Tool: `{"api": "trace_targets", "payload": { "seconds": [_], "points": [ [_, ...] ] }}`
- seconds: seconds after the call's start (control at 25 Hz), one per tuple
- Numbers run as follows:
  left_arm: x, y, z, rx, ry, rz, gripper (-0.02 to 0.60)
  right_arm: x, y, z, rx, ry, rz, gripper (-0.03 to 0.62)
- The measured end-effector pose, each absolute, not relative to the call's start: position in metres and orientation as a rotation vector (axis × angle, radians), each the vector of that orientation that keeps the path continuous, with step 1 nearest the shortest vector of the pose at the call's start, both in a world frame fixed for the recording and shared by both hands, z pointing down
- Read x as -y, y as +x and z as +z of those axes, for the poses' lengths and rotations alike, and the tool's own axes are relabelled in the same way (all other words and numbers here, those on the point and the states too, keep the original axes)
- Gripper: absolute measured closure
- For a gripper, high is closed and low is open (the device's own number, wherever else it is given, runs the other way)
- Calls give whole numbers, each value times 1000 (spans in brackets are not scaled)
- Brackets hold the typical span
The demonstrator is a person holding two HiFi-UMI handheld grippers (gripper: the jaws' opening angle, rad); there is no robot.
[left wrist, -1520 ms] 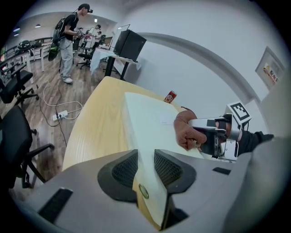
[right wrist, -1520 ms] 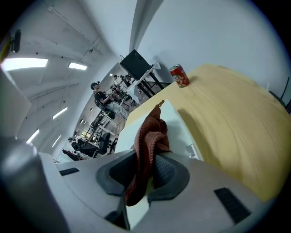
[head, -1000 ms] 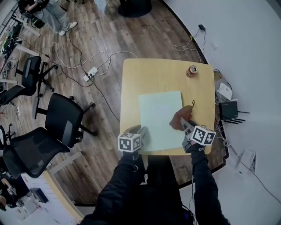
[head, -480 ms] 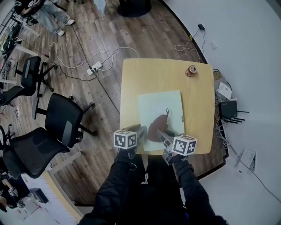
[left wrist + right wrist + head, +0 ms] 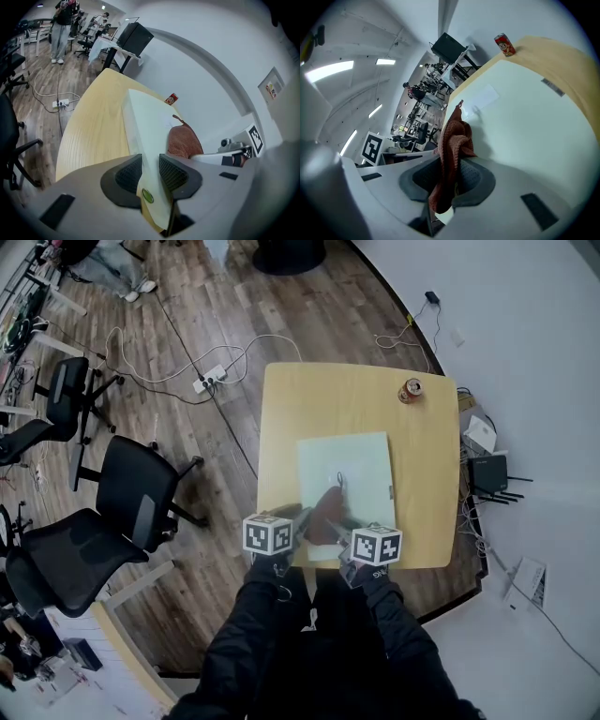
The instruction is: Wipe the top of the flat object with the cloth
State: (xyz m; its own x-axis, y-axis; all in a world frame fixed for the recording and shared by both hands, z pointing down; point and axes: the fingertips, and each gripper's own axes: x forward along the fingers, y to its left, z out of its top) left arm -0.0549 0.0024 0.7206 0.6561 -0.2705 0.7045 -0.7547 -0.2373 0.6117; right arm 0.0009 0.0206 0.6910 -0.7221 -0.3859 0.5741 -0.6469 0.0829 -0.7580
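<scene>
- The right gripper [image 5: 344,525] is clenched on the rust-brown woven cloth [image 5: 323,512]. One second ago it was at the right edge of the pale green flat board [image 5: 354,465]. Now it is over the near left part of the board.
- The cloth came across with it and now lies on the board's top, close beside the left gripper [image 5: 298,519].
- The left gripper kept its place. Its pads grasp the near left edge of the board, which passes between them.
- The red drink can [image 5: 410,390] stands as before at the far right corner of the light wooden table [image 5: 319,399], well apart from the board.
- The print on the can is too small to read. A small grey label [image 5: 553,87] near the board's right edge cannot be read either.
- A round green sticker [image 5: 147,196] sits on the board's edge just under the left gripper's pads.
- Each gripper's cube [image 5: 376,546] shows a black-and-white square marker.
- The board's near edge reaches the near edge of the table.
- Bare wood is free on the left, on the right and beyond the board.
</scene>
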Motion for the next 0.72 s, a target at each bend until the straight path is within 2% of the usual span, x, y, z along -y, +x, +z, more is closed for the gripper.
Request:
{"api": "trace_targets", "payload": {
  "seconds": [0.72],
  "points": [
    [-3, -54, 720, 838, 1801, 581, 449, -12, 115, 694, 2044, 1286, 1608, 499]
  ]
}}
